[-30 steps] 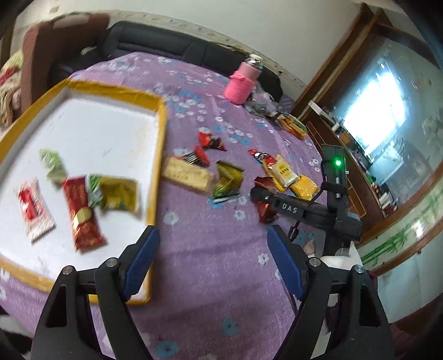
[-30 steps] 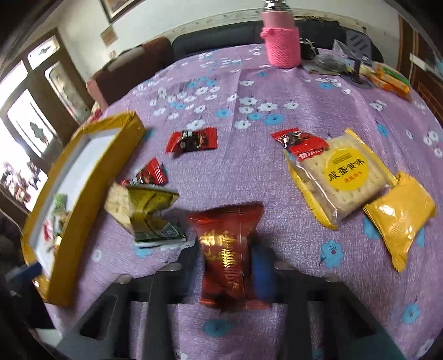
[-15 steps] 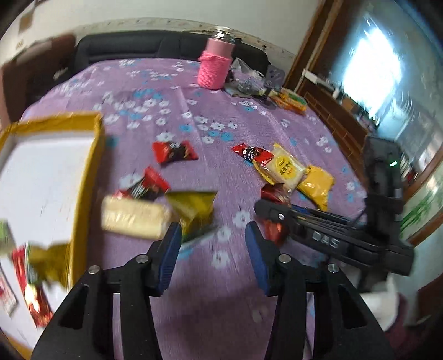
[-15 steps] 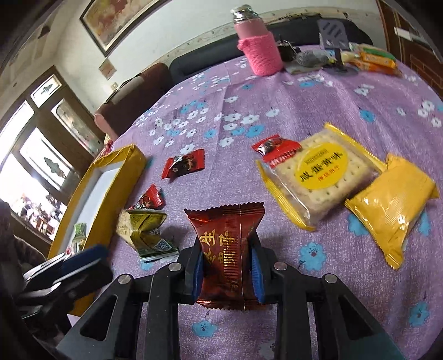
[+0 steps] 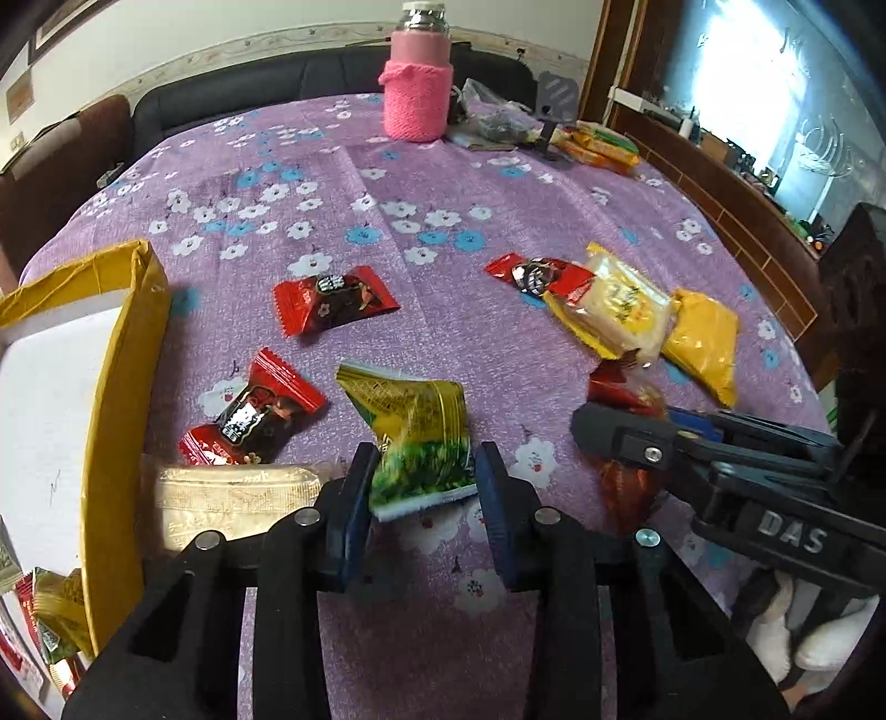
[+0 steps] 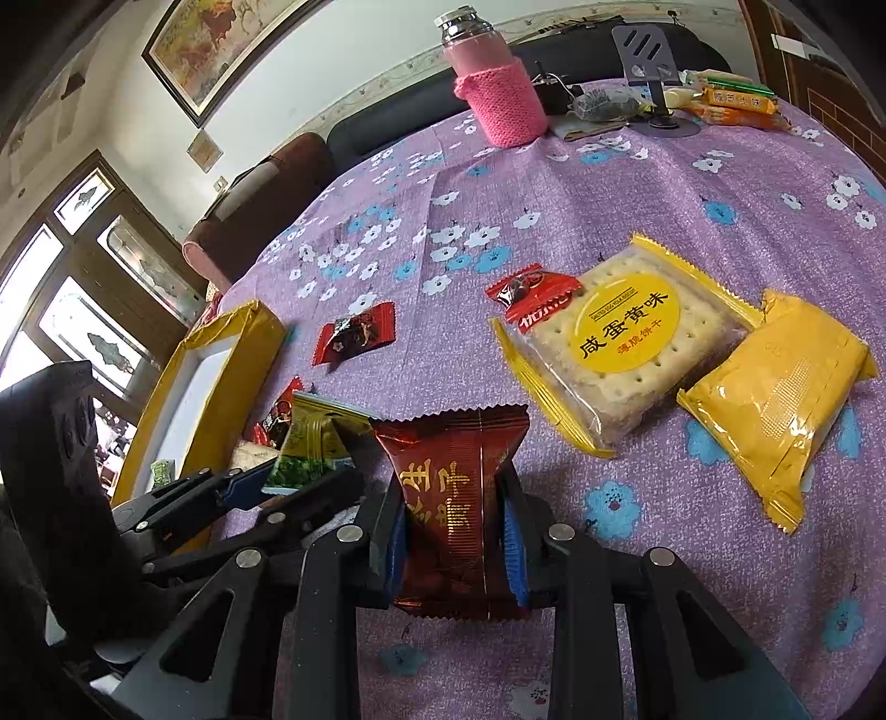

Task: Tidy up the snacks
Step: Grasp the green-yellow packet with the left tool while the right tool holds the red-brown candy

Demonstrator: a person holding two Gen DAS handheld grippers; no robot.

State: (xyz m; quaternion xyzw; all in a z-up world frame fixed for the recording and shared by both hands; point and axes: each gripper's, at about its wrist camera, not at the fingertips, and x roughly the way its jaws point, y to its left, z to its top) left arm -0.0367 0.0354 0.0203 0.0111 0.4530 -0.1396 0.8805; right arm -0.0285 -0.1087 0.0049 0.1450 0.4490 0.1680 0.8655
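Note:
My left gripper (image 5: 423,487) is shut on a green-and-gold snack packet (image 5: 418,437); this packet also shows in the right wrist view (image 6: 310,443). My right gripper (image 6: 451,531) is shut on a dark red snack packet (image 6: 454,498) and holds it a little above the purple cloth; the packet shows in the left wrist view (image 5: 626,399). The yellow-rimmed white tray (image 5: 105,399) lies at the left, with several snacks in its near corner. A beige cracker pack (image 5: 232,498) and two red candies (image 5: 252,415) (image 5: 332,299) lie beside it.
A cracker pack (image 6: 620,343), a yellow packet (image 6: 775,387) and a small red candy (image 6: 531,293) lie to the right. A pink-sleeved bottle (image 5: 418,83) stands at the far edge beside a phone stand (image 6: 645,50) and snack bars (image 6: 731,99).
My left gripper swung from over the tray to the loose snacks and closed on the green-and-gold packet. My right gripper lifted the dark red packet slightly.

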